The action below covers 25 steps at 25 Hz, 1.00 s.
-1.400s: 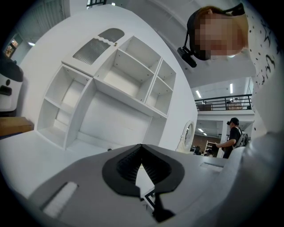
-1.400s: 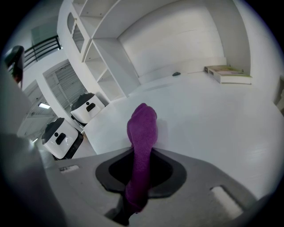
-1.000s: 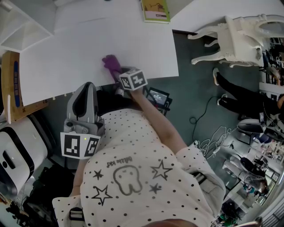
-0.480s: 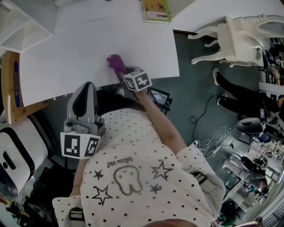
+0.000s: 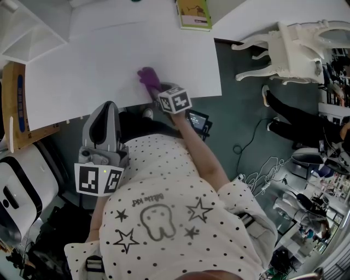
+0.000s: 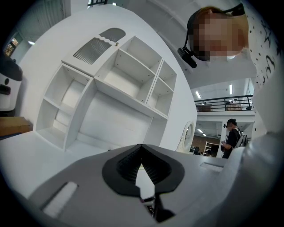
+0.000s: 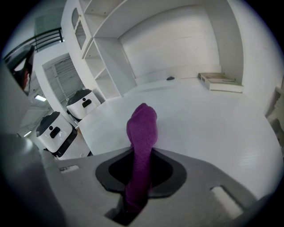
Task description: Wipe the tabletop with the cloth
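Note:
A purple cloth (image 5: 148,79) lies pressed on the white tabletop (image 5: 98,65) near its front edge. My right gripper (image 5: 157,92) is shut on the cloth, which sticks out past the jaws in the right gripper view, where the cloth (image 7: 142,133) rests on the tabletop (image 7: 213,119). My left gripper (image 5: 105,127) hangs below the table's front edge, away from the cloth. In the left gripper view the left gripper (image 6: 141,165) has its jaws together with nothing in them.
A green book (image 5: 192,13) lies at the table's far edge. White shelving (image 5: 27,30) stands at the far left, a wooden board (image 5: 15,104) at the left. A white chair (image 5: 295,46) is on the right. White round machines (image 7: 66,119) stand left of the table.
My right gripper has slid the cloth to the right along the table's front part. The left gripper has not moved.

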Tool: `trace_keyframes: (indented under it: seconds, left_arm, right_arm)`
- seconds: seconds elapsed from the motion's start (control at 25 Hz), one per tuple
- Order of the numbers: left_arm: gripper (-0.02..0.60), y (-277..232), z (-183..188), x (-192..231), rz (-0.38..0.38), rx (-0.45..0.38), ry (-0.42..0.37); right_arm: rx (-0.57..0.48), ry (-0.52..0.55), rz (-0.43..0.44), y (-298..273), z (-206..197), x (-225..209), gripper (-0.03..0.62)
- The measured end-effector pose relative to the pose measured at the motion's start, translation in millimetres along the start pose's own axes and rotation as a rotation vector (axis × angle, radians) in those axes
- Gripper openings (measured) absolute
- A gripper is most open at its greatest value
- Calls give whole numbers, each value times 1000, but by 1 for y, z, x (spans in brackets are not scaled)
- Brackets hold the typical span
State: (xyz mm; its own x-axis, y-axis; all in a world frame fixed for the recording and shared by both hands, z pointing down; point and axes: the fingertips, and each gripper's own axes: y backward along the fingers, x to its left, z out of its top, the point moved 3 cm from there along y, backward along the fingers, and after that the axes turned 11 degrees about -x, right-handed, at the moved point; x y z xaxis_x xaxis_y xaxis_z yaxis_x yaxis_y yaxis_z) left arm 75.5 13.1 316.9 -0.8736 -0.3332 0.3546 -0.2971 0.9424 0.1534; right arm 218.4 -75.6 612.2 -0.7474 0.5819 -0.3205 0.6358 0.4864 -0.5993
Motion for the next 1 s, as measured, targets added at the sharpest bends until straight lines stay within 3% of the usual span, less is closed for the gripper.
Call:
trace_keyframes:
  seconds: [1.0]
  left_arm:
    - [-5, -12, -6, -9, -31, -5, 18]
  right_arm:
    - [-19, -11, -32, 18, -4, -27, 63]
